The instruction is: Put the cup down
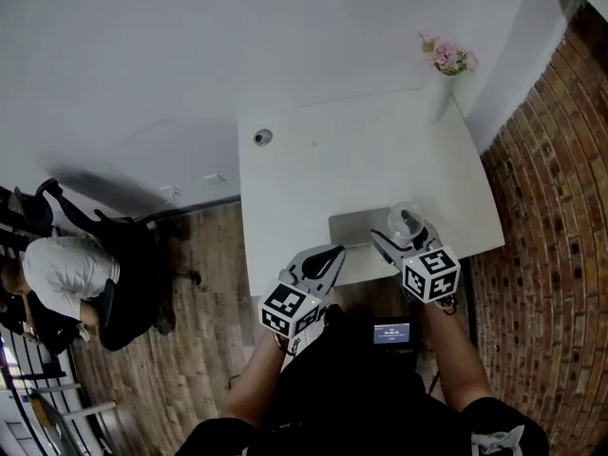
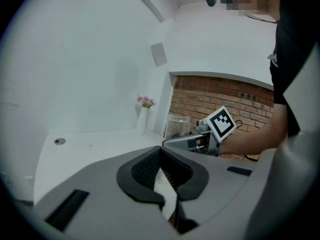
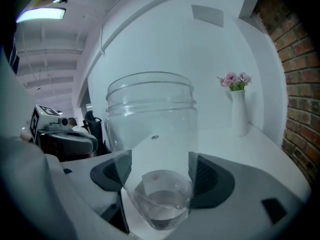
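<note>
My right gripper [image 3: 156, 184], lower centre of frame, pinches the clear cup [image 3: 150, 119] between wide-set jaws; my left gripper [image 2: 161, 169] is pressed together.

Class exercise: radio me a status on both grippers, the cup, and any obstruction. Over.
Right gripper shut on clear cup, held upright. Left gripper shut, empty. Grey mat beside cup on table; vase far off.

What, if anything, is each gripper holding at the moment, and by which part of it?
The right gripper holds the clear plastic cup by its lower sides, just above the base. The left gripper, jaws together, holds nothing.
</note>
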`<state>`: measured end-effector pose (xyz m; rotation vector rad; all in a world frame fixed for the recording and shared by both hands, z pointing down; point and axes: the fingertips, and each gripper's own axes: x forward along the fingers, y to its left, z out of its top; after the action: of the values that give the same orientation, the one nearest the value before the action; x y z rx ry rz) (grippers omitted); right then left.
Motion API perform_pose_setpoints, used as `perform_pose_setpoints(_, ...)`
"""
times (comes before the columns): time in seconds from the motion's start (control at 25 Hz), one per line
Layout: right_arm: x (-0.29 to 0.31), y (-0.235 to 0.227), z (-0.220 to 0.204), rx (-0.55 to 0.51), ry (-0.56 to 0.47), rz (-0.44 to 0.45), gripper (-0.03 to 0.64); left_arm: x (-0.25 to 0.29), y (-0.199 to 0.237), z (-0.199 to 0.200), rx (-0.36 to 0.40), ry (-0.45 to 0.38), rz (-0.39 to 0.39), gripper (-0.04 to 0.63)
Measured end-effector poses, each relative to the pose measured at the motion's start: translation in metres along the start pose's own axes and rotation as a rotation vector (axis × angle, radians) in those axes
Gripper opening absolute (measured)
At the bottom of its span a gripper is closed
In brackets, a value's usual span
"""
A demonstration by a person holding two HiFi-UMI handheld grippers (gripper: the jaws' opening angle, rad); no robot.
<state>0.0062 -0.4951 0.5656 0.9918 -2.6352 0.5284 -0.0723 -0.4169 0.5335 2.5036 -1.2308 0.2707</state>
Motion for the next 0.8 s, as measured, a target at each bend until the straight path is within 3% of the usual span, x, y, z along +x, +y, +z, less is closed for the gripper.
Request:
perform_pose_setpoints(0.32,0.049,-0.025,-0.012,0.022,0.033,0.018,0.368,-0.012,0.025,-0.02,-0.079,0.055,0.072,0.009)
perform_pose_setpoints(0.48,0.068,-0.033,-0.012,0.012,0.037,0.026,0.368,-0.012,0.038,-0.018,-0.084,0.039,0.1,0.009)
perform_pose_setpoints(0.8,0.081,-0.026,-0.008,-0.09,0.021,0.052,0.368,-0.011,0.052,-0.016,-0.092,0.04,0.126,0.009)
